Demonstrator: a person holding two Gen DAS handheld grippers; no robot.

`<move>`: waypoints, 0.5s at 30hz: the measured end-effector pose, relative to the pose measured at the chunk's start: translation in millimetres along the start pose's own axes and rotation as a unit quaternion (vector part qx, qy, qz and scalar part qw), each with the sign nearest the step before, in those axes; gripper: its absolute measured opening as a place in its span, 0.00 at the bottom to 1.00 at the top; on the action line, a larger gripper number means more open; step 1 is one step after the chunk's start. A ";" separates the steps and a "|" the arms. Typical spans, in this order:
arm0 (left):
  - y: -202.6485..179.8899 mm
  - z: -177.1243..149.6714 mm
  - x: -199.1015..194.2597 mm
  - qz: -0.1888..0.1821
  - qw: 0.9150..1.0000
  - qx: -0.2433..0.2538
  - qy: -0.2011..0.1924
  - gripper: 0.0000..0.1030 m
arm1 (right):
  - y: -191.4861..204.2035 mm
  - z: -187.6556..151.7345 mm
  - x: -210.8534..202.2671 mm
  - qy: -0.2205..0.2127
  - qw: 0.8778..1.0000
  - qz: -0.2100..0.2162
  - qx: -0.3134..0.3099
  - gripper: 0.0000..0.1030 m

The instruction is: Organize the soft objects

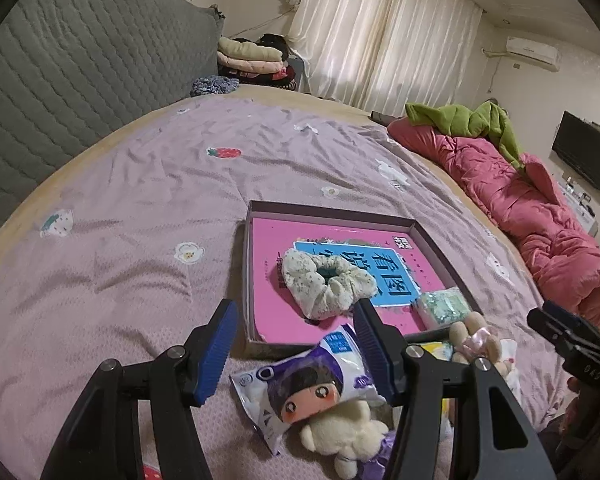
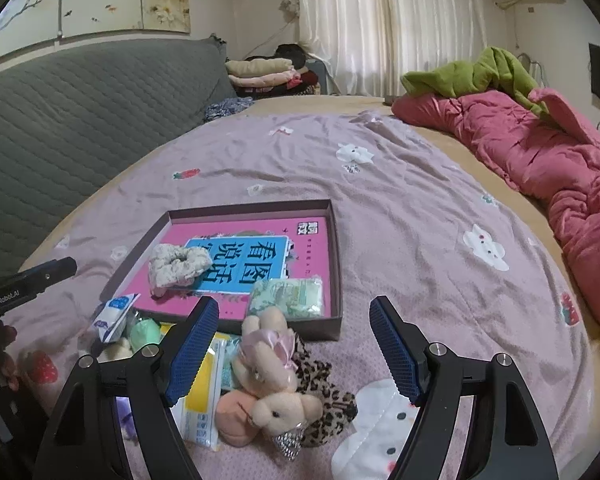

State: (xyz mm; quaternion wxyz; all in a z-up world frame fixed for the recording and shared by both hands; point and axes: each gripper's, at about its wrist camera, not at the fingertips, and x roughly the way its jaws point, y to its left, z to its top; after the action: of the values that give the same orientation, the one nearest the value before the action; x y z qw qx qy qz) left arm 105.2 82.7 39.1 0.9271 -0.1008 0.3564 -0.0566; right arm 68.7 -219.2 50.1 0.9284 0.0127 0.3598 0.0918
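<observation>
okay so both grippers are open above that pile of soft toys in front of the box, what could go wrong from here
1. The plush bunnies lie on a leopard-print scrunchie and against a yellow packet; the right gripper may well pinch several at once.
2. The cartoon-face packet overlaps a cream plush, so the left gripper might drag both.
3. The box is shallow and already holds a floral scrunchie and tissue pack; additions might spill over.

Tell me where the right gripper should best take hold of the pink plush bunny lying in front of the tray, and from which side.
Probably the pink plush bunny's soft body, from above. It lies flat on the bedspread against a leopard scrunchie and a yellow packet, so side access looks crowded. The right gripper is open and wide enough to span it.
</observation>
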 end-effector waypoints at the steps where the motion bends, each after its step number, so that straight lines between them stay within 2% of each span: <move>1: -0.7 -1.8 -1.7 0.002 1.000 0.002 0.000 0.58 | -0.2 -0.8 -1.4 0.000 1.000 0.000 -0.001 0.77; 15: -27.5 -25.2 -9.0 -0.007 0.999 0.038 0.019 0.58 | 4.5 -13.5 -9.7 0.013 1.000 0.009 -0.007 0.77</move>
State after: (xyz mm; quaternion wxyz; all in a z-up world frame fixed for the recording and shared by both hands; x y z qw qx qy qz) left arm 80.6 53.8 32.9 0.9230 -0.0673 0.3706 -0.0788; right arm 51.9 -217.1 47.0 0.9228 0.0084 0.3713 0.1027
